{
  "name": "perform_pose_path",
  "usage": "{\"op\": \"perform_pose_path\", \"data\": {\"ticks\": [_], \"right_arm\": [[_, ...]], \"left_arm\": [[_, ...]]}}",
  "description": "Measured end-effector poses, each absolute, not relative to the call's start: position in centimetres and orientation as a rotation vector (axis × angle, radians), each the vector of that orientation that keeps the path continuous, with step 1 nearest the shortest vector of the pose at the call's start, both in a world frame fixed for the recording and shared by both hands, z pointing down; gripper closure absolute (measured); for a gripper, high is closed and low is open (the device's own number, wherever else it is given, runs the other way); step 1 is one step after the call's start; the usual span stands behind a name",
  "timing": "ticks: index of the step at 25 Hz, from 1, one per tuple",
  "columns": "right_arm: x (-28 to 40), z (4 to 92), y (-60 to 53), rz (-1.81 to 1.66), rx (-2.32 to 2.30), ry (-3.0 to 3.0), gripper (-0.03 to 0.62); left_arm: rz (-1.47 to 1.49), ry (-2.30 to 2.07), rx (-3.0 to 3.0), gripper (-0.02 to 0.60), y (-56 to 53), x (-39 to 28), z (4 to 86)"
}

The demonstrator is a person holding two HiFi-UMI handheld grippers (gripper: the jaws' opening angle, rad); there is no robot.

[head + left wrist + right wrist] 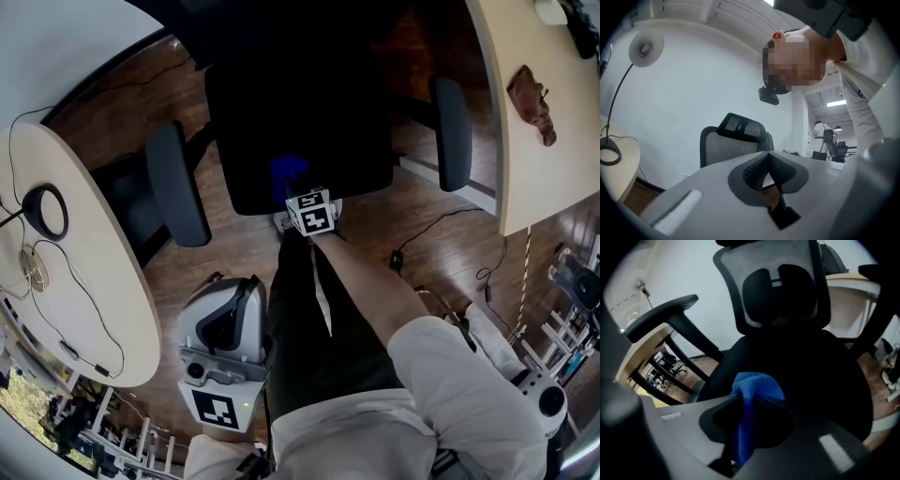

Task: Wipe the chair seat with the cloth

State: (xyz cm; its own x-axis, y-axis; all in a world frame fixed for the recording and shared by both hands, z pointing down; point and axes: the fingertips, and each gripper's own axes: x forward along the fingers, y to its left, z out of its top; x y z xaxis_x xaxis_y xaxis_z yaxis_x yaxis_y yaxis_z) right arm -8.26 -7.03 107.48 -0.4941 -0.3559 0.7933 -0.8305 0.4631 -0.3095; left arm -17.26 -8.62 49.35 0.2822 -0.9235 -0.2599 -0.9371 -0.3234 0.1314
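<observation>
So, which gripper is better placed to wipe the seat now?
Right. The right gripper is shut on the blue cloth at the front edge of the seat; the left gripper is open, empty and back from it.

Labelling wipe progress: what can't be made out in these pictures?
- Head view: whether the blue cloth touches the chair seat; steep overhead angle, black seat.
- Right gripper view: the cloth's lower end, behind the body of the right gripper; dirt on the seat, too dark.
- Left gripper view: the seat, behind the body of the left gripper.
</observation>
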Motion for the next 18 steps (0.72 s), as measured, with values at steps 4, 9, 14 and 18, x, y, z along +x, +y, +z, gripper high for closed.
{"op": "perform_pose_path", "data": {"ticks": [4, 9, 14, 18], "right_arm": [[4.5, 108.0, -8.7, 0.893, 1.128, -1.951, 0.533], [17.9, 108.5, -8.5, 0.86, 1.272, -1.849, 0.533], [19.1, 106.8, -9.1, 0.887, 1.31, -1.865, 0.533], [14.0, 97.1, -11.9, 0.877, 1.348, -2.05, 0.533]], "left_arm": [[0.462, 1.741, -2.512, 0.368, -9.0, -15.0, 48.4], [0.471, 1.715, -2.526, 0.368, -9.1, -12.9, 48.3], [0.477, 1.723, -2.543, 0.368, -9.1, -11.9, 47.3], [0.439, 1.707, -2.546, 0.368, -8.8, -11.3, 42.5]]}}
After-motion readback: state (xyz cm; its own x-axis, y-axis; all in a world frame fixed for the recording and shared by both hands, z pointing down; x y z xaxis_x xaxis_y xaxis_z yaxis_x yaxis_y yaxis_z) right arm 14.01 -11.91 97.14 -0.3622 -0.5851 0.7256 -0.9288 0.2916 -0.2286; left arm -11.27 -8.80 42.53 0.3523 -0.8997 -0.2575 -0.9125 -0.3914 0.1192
